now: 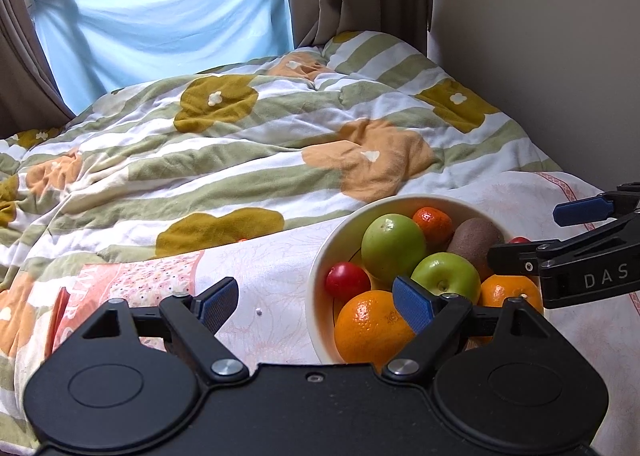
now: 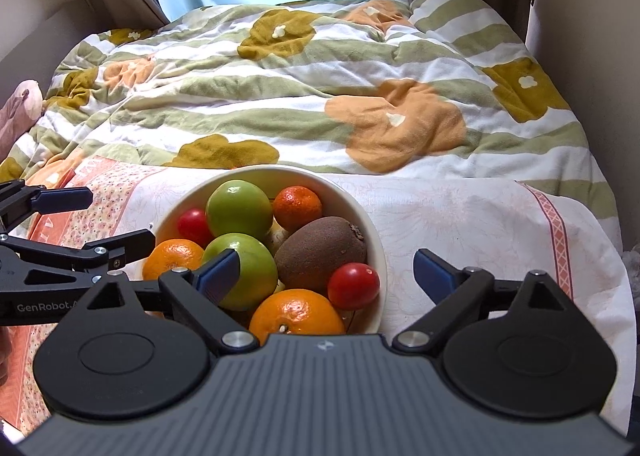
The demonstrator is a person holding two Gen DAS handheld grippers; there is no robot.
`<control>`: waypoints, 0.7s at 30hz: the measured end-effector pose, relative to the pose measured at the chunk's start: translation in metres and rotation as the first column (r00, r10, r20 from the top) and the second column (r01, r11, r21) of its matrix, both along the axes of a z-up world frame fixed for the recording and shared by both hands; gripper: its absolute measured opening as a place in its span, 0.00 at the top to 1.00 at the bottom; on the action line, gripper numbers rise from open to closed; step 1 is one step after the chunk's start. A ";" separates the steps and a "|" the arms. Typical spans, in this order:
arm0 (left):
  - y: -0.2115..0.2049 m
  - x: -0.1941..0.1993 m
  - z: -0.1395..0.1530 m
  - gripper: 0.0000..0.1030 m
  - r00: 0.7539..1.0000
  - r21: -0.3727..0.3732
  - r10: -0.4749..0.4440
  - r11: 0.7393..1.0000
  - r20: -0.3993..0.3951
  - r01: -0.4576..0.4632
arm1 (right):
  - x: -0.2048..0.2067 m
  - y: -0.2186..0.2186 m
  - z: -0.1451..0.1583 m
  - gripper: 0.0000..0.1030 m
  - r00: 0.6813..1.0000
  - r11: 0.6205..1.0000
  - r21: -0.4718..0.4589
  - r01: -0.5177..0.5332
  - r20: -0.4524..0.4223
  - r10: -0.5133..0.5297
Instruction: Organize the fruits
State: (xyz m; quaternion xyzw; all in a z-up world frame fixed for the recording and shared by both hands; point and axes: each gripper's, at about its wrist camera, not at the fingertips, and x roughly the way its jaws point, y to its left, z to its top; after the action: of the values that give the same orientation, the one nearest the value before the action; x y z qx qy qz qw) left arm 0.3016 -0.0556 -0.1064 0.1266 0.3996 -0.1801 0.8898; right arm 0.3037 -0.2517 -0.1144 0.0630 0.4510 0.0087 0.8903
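The bowl (image 2: 374, 232) of fruits rests on the bed (image 2: 460, 224). The right hand-held gripper (image 2: 326, 270) is spread wide and empty above it; the left hand-held gripper (image 1: 316, 302) is likewise released. Next step, as judged: select one fruit and close on it.
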 end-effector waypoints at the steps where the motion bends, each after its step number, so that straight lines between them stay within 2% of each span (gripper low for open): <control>1: 0.000 0.000 0.001 0.15 1.000 -0.001 0.001 1.000 0.001 -0.001 | -0.001 0.000 0.000 0.00 1.000 1.000 0.001 0.001 0.002 -0.001; 9: 0.002 -0.013 0.019 0.15 0.999 -0.013 0.020 1.000 0.043 -0.019 | -0.013 -0.001 0.022 0.00 0.999 1.000 -0.010 -0.009 0.053 0.010; 18: 0.009 -0.062 0.072 0.14 0.986 -0.064 0.086 0.995 0.141 -0.078 | -0.063 -0.007 0.085 0.00 0.987 0.999 -0.041 0.010 0.159 -0.003; 19: 0.009 -0.070 0.079 0.13 0.983 -0.069 0.098 0.994 0.158 -0.088 | -0.070 -0.009 0.092 0.00 0.985 0.999 -0.042 0.019 0.173 -0.011; 21: 0.010 -0.087 0.094 0.00 0.974 -0.078 0.124 0.991 0.191 -0.111 | -0.087 -0.013 0.108 0.00 0.979 0.999 -0.041 0.036 0.200 -0.027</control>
State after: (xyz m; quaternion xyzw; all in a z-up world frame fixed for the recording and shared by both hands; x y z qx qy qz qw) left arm 0.2147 -0.0458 -0.0124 0.0901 0.3108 -0.1271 0.9376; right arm 0.2164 -0.2646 -0.0060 0.0489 0.3586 -0.0091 0.9322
